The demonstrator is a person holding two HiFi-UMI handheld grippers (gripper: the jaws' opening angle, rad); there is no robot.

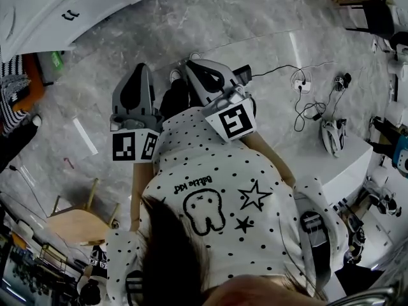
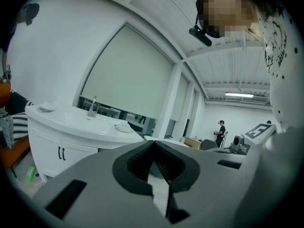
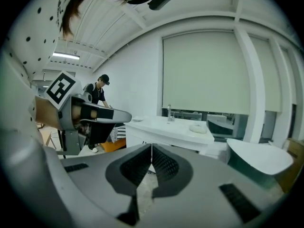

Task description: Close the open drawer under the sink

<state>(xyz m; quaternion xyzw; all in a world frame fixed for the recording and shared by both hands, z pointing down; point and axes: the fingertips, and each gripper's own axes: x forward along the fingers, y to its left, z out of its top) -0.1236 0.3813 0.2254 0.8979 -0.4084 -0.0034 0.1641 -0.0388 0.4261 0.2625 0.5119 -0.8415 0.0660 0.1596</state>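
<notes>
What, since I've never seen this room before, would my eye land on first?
Two grey tools, the left gripper and the right gripper, jut out over the marbled floor, each carrying a black-and-white marker cube, both with jaws shut and empty. Below them the person's polka-dot shirt, with its tooth drawing, fills the head view. The white sink cabinet stands at upper left, apart from both grippers.

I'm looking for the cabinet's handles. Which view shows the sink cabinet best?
The left gripper view: the sink cabinet stands nearest there, with its countertop, faucet and two dark handles plain. The right gripper view shows it smaller and farther off. The head view catches only a part at the top left.
</notes>
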